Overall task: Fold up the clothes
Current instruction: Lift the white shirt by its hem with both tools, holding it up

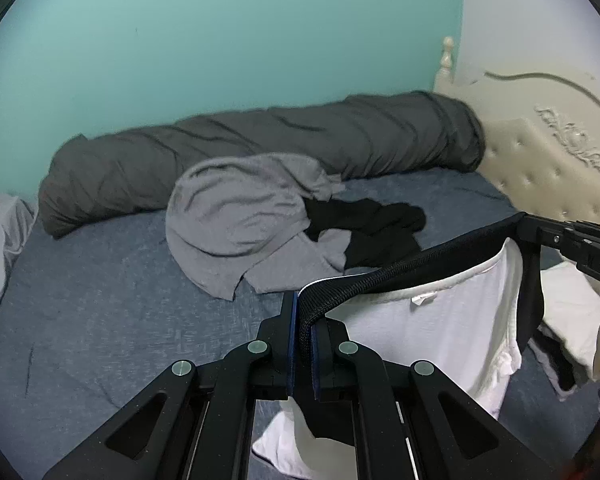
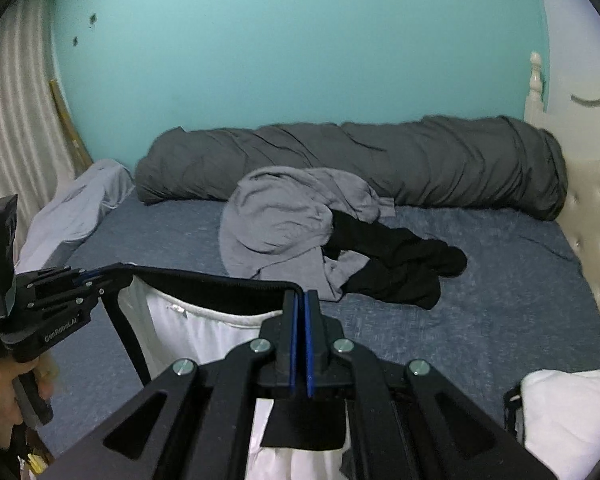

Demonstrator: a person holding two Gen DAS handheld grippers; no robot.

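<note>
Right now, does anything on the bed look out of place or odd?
Nothing damaged or spilled. A grey garment and a black one lie crumpled together mid-bed, unfolded. Both grippers, left and right, are shut on the white garment's black collar.

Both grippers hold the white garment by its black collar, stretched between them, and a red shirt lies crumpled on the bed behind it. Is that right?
Nearly. The crumpled shirt is grey, not red, as the right wrist view shows. The rest holds: left gripper and right gripper grip the white garment by its black collar, stretched between them.
</note>
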